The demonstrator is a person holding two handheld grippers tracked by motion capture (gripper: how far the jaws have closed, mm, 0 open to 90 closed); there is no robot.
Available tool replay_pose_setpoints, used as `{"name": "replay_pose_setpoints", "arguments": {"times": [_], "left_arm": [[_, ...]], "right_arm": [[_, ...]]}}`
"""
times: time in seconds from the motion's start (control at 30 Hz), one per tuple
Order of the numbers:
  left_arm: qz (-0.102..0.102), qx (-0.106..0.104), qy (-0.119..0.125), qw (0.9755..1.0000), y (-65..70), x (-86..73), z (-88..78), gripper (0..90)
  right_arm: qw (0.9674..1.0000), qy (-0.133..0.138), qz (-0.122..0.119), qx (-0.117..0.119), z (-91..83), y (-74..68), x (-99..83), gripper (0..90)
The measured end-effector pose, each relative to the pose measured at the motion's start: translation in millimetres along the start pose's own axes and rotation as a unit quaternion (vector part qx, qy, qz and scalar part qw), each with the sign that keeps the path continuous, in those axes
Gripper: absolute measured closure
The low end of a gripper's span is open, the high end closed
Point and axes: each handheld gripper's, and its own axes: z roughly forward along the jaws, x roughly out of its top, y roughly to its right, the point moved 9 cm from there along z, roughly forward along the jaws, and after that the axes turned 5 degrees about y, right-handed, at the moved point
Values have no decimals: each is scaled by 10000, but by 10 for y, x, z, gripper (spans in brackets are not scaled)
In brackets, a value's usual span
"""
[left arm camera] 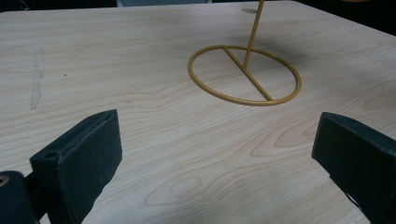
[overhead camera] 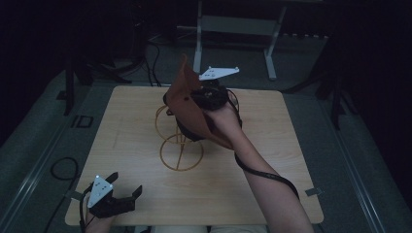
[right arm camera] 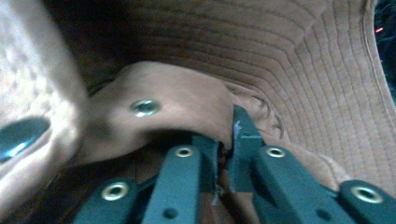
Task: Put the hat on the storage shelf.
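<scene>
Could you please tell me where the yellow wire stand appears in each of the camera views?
High view: the wire stand is mid-table, its top behind the brown hat.
Left gripper view: its ring base and post at upper centre-right.
Right gripper view: hat fabric fills the frame.
Shared landmark: the wooden table.

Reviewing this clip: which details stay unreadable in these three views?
- High view: the right gripper jaws, hidden behind the brown hat.
- High view: the top of the wire stand, covered by the hat.
- Left gripper view: the stand's upper rod, cut off by the top edge.
- Right gripper view: the hat's near fabric, blurred.
</scene>
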Motion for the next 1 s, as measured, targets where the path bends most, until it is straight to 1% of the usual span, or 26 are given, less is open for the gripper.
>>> {"name": "replay_pose_setpoints", "arguments": {"times": [0.07, 0.17, 0.23, 0.3, 0.37, 0.43, 0.47, 0.57, 0.6, 0.63, 0.67, 0.7, 0.77, 0.8, 0.83, 0.87, 0.9, 0.93, 1.0], "left_arm": [[-5, -15, 2, 10000, 3, -3, 4, 22], [0, -4, -3, 10000, 1, -5, 5, 22], [-8, -8, -17, 10000, 2, -9, 9, 22], [4, -20, -38, 10000, 3, -16, 8, 22], [-9, -27, -33, 10000, 3, -15, 8, 22], [-12, -23, 0, 10000, -1, -7, 2, 22], [-10, -11, 1, 10000, -7, -8, 0, 22], [-80, -30, -10, 10000, -18, -20, 6, 22], [-95, -33, -18, 9999, -21, -21, 8, 22], [-90, -16, -5, 10000, -26, -18, 7, 22], [-93, -9, 16, 10000, -30, -13, 4, 22], [-93, -4, 20, 10000, -34, -11, 1, 22], [-93, 5, 15, 10000, -44, -15, -1, 22], [-112, 3, 18, 9999, -46, -17, 1, 22], [-122, 4, 19, 9999, -45, -20, 2, 22], [-122, 12, 20, 9999, -45, -21, 0, 22], [-123, 8, 13, 9999, -44, -23, -4, 22], [-112, -2, 7, 9999, -44, -25, -8, 22], [-112, 2, 14, 9999, -49, -28, -12, 22]], "right_arm": [[10000, -21, -5, 24, 14, -15, -15, 794], [10000, 7, -3, 22, 22, -40, -3, 806], [10000, 4, -71, -15, 32, -61, 18, 824], [9999, 20, -120, -121, 28, -65, 59, 838], [9998, 55, -102, -185, 20, -53, 105, 852], [9995, 137, -18, -287, -5, -26, 163, 858], [9993, 188, -25, -311, -17, -17, 188, 858], [9992, 258, 4, -304, -6, -37, 249, 848], [9994, 275, 35, -212, 19, -67, 263, 815], [9996, 261, 112, -64, 55, -109, 266, 731], [9993, 251, 225, 181, 110, -173, 263, 622], [9989, 237, 253, 314, 156, -223, 254, 587], [9989, 79, 146, 449, 271, -334, 198, 485], [9985, 31, 83, 536, 328, -395, 169, 468], [9984, -57, 76, 553, 370, -437, 141, 436], [9981, -127, -7, 607, 429, -504, 108, 401], [9980, -135, -86, 618, 465, -552, 90, 388], [9982, -191, -217, 523, 501, -581, 64, 361], [9978, -284, -396, 456, 540, -635, 9, 318]]}}
